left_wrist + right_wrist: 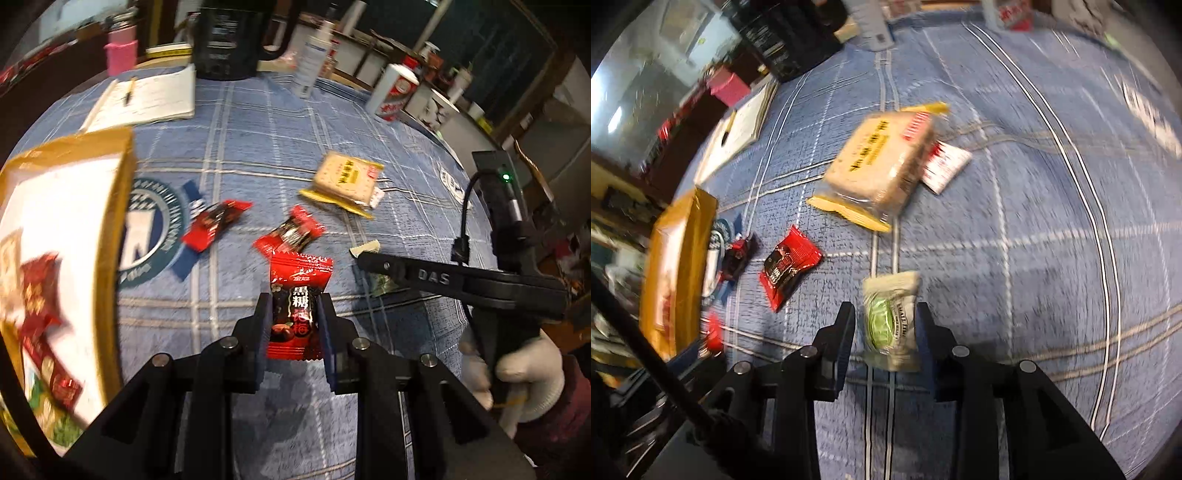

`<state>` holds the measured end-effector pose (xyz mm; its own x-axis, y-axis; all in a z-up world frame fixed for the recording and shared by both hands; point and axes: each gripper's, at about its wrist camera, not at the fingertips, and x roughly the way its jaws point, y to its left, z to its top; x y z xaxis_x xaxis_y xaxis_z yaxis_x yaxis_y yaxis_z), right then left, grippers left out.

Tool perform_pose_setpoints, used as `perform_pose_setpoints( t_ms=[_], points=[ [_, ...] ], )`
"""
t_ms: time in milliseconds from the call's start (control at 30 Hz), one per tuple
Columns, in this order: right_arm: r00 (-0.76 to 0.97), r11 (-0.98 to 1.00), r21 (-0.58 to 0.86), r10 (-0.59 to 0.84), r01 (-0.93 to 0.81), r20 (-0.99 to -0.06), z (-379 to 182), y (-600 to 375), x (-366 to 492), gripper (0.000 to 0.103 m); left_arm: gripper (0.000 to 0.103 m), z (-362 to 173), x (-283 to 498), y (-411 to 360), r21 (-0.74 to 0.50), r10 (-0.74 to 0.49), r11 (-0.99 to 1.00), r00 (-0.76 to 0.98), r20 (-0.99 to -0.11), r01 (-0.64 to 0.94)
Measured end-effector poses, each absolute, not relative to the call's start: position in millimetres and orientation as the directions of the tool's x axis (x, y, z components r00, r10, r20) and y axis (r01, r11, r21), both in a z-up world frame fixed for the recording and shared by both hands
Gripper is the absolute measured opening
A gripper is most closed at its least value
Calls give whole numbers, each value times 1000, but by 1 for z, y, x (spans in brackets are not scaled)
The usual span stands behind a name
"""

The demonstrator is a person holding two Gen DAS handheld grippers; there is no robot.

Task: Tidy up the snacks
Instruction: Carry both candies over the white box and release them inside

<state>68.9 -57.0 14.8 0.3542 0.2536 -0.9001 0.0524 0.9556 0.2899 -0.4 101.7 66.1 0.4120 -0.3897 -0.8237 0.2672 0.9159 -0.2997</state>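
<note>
Snacks were mid-sort: the left hand-held gripper (294,321) was pinching a red plum candy (298,306), lifted off the worktop (369,129), just right of the yellow-rimmed box (110,221). Looked like the carry step, so next I'd guess swing it over the box and let go. The right hand-held gripper (886,332) sat spread around a green-and-cream packet (892,321), farther right of the box, not squeezing it. That box already held a few red wrappers and some green ones.
</note>
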Motion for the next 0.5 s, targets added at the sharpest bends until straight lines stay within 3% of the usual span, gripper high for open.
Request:
perform_pose_setpoints(
  t_ms=[100, 200, 500],
  points=[
    [355, 977, 211, 189, 23, -915, 15, -46, 69, 32, 26, 66, -9, 120, -310, -376, 926, 428, -822, 217],
    [353, 977, 211, 193, 11, -915, 15, -47, 68, 17, 26, 68, -19, 141, -316, -355, 935, 453, -818, 162],
    [354, 954, 284, 301, -99, -885, 50, -35, 46, 16, 26, 76, -52, 212, -328, -264, 944, 533, -804, -27]
  ],
)
